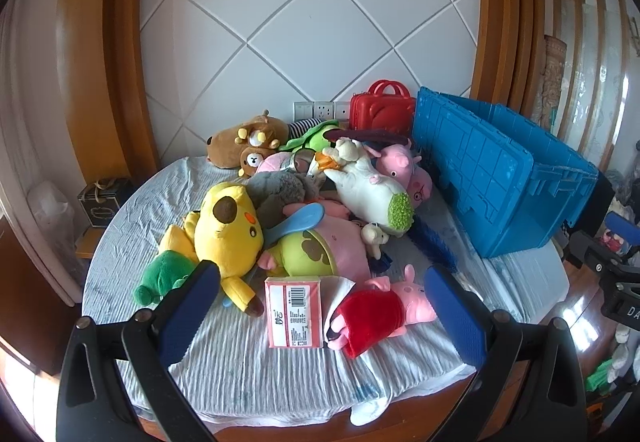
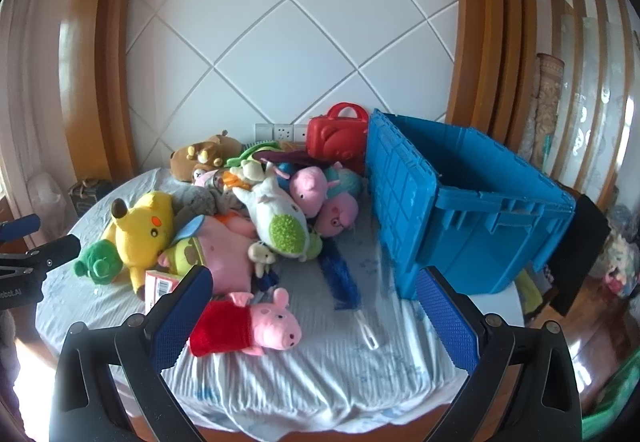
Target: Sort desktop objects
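Since both of my grippers hang spread wide and empty over the near edge of the round table point(image 1: 120, 226), nothing is yet taken, and I judge the sorting is only starting. My left gripper point(image 1: 322, 316) frames the pink-and-white packet point(image 1: 294, 312) lying flat on the wrinkled cloth, with the small pig plush in the red dress point(image 1: 376, 312) just beside it on the right; my right gripper point(image 2: 314, 316) frames that same pig plush point(image 2: 248, 326) from the other side. The plush looks light and soft, so it should squash under the pads; I would take it across the red body, where there is bulk, not by a thin limb. The packet seems stiffer and flat, so pinching its long edges looks best, though it may slide on the cloth. Behind these the heap is tangled: the yellow plush point(image 1: 228, 226), the white plush with the green patch point(image 1: 376, 190) and others overlap, so pulling one may drag its neighbours. The blue crate point(image 2: 472, 210) stands at the right, tilted, near the table's rim, and I take it for the likely destination. Open cloth lies in front of the crate, crossed only by a blue brush point(image 2: 340, 278), giving a fair path; the table edge is close beneath me.
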A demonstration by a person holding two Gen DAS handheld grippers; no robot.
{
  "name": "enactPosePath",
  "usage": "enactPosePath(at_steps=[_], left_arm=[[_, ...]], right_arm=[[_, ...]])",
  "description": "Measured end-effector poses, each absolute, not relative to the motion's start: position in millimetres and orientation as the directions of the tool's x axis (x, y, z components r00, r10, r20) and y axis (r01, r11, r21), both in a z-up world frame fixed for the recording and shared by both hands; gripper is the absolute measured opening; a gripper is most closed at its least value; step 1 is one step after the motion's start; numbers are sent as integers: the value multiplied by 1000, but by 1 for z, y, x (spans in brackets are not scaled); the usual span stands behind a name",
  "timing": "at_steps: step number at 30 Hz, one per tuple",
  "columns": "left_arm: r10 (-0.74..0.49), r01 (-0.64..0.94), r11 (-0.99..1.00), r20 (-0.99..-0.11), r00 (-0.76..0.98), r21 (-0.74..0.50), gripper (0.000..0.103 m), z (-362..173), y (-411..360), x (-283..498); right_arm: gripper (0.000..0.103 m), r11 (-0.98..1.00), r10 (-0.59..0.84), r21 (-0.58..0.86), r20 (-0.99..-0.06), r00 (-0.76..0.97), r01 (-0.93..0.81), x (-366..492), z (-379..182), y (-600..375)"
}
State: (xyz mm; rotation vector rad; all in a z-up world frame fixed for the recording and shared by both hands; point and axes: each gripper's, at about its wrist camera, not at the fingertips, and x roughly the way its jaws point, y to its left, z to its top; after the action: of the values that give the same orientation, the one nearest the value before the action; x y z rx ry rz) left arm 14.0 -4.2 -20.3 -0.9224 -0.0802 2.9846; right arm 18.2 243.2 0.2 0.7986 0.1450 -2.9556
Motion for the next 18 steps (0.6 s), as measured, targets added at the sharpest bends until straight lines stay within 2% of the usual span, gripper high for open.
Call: enactPosePath(at_steps=[5,10,18], left_arm=[[55,-11,-997,-572,-818,-80,103,-31,-8,13],[-7,47,-998,-618,-786,-50,103,-48,-12,10],[-99,162,-987,-692,-715,-26,103,-83,-26,7]], right_arm=[[103,-991,-104,-13,-521,-847,130,15,-6,247],[103,-984,-154,11,-536,-830,176,8,-16,247],[103,-971,-206,37,-625,-752,236,-22,-55,248]])
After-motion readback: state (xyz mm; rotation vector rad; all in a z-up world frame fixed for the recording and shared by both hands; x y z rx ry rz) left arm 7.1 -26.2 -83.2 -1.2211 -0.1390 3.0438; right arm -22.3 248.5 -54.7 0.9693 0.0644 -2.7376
